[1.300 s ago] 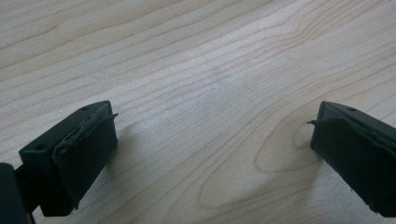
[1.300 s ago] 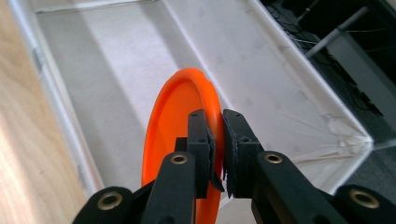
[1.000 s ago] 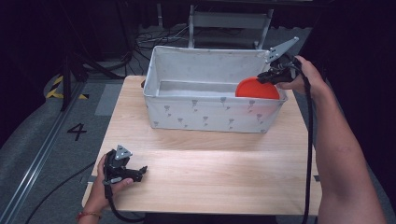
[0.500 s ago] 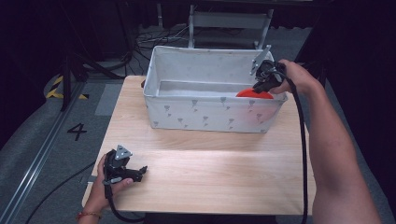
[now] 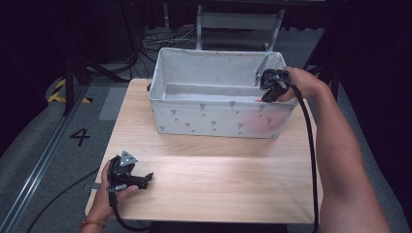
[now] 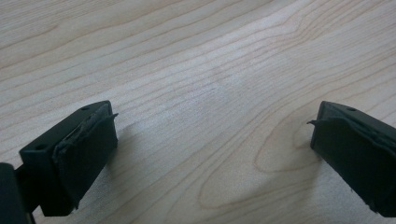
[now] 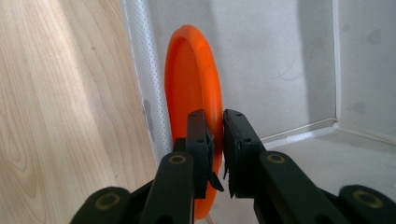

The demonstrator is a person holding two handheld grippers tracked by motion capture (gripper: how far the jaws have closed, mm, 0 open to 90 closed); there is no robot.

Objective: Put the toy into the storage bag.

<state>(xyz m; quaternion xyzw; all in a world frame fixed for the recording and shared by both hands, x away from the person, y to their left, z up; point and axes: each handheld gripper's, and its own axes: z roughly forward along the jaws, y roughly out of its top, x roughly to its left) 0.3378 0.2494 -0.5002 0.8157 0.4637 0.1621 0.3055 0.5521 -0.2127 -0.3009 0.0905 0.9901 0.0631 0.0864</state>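
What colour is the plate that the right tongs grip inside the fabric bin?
Orange plate, seen best in the right gripper view, clamped by the right tongs.

We see a pale wooden table [image 5: 218, 179] on a grey floor [image 5: 43, 160], the number 4 [image 5: 79, 136] marked beside a metal rail [image 5: 34, 182]. Yellow-and-black hazard tape [image 5: 60, 90] lies to the left, near a dark stand [image 5: 73, 77]. Behind the table, cables [image 5: 160, 39] sprawl below a grey frame [image 5: 238, 22], against a black backdrop.
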